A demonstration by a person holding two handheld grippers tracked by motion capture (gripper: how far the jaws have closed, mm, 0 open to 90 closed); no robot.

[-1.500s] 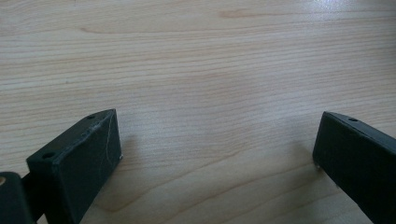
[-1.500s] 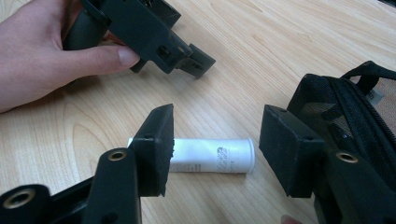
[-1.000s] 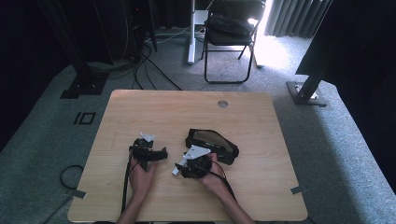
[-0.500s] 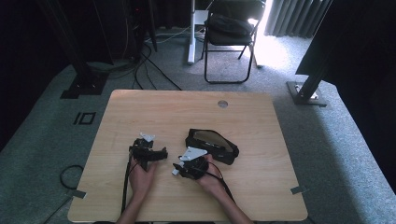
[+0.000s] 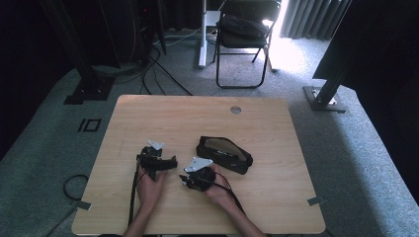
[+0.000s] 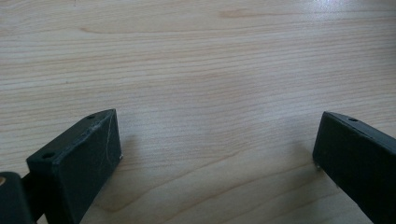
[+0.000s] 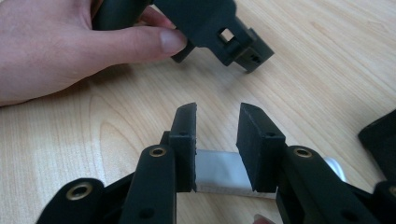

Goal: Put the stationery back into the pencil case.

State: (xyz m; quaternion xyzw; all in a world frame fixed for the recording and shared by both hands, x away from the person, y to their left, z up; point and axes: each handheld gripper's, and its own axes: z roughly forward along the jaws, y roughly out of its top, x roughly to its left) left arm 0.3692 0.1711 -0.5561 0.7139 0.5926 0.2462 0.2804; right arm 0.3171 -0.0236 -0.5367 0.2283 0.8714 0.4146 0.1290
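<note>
1. The pale wooden bench spans the middle of the high view.
2. A black, wedge-shaped case lies right of centre, near the right hand-held gripper at lower centre.
3. The left hand-held gripper, lower left of centre, rests released, jaws wide over bare wood.
4. The right hand-held gripper's jaws have just been closing; a gap remains and nothing sits between the tips. A silver metal piece shows behind them, low in the right gripper view.
</note>
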